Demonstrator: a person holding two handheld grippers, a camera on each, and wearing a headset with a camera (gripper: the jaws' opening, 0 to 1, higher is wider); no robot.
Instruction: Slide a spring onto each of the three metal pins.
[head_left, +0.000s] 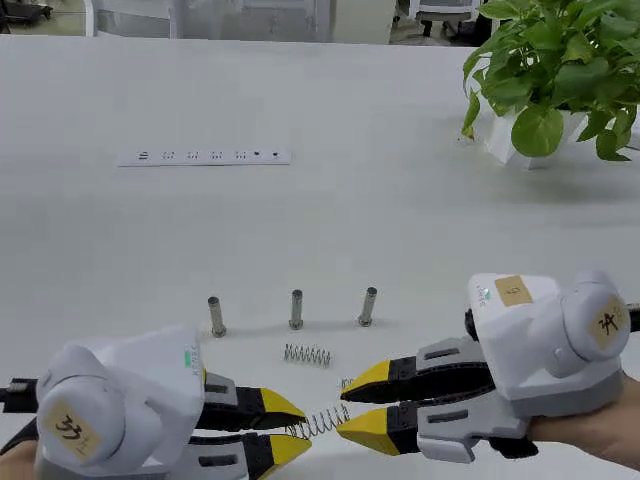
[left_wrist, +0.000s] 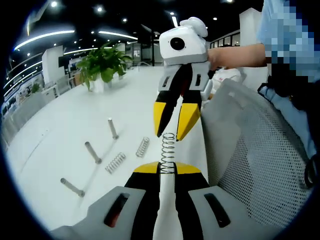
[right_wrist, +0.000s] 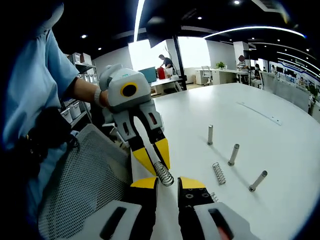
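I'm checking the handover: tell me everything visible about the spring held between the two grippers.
The held spring is a thin, silvery wire coil that looks like metal, straight and unbent. It lies roughly level at the near edge of the white table. One end is pinched in the yellow tips of the left gripper. The other end reaches between the open tips of the right gripper; whether it touches them cannot be told.

I read "33", handwritten in dark ink, on the round tan sticker (head_left: 70, 430) at the back of the white yellow-tipped left gripper (head_left: 300, 428). A second round tan sticker (head_left: 607, 322) on the white yellow-tipped right gripper (head_left: 343, 410) looks like "7A", but I can't be sure. Print on its square tan label (head_left: 513, 290) and the flat white strip (head_left: 204, 157) on the table is too small to read.
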